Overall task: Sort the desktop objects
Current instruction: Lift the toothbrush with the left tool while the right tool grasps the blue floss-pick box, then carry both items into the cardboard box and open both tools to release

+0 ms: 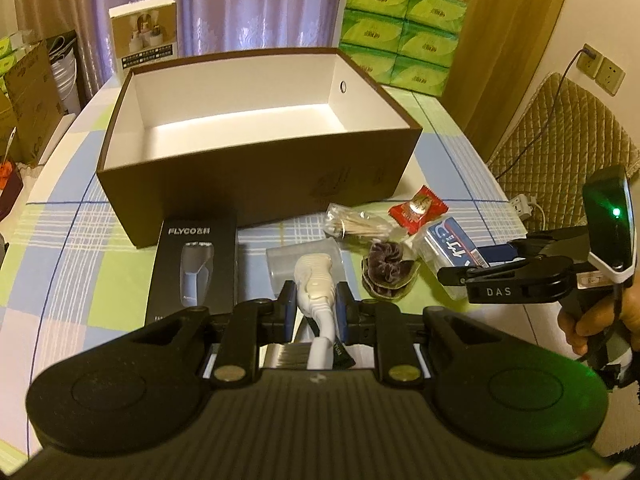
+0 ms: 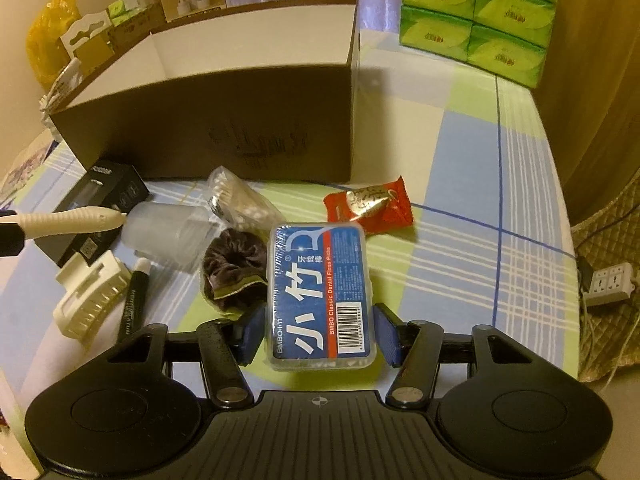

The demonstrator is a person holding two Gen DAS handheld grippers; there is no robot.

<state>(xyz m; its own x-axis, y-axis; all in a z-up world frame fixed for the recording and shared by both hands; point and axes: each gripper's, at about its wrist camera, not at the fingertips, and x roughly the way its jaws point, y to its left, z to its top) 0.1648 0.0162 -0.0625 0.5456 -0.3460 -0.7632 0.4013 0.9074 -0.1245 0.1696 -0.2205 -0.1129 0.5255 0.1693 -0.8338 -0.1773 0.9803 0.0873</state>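
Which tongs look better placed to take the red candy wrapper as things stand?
Probably neither for now: the right tongs are nearer the red candy wrapper but straddle the dental floss box; the left tongs hold a white handle.

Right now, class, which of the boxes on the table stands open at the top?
The big brown box: its lid is off, showing a white, empty inside. The black shaver box and blue floss box are shut.

Around my table I see: tissue packs point(image 1: 402, 34) stacked at the back, purple curtains point(image 1: 224, 0), quilted chair point(image 1: 560, 128), power strip point(image 2: 610, 284).
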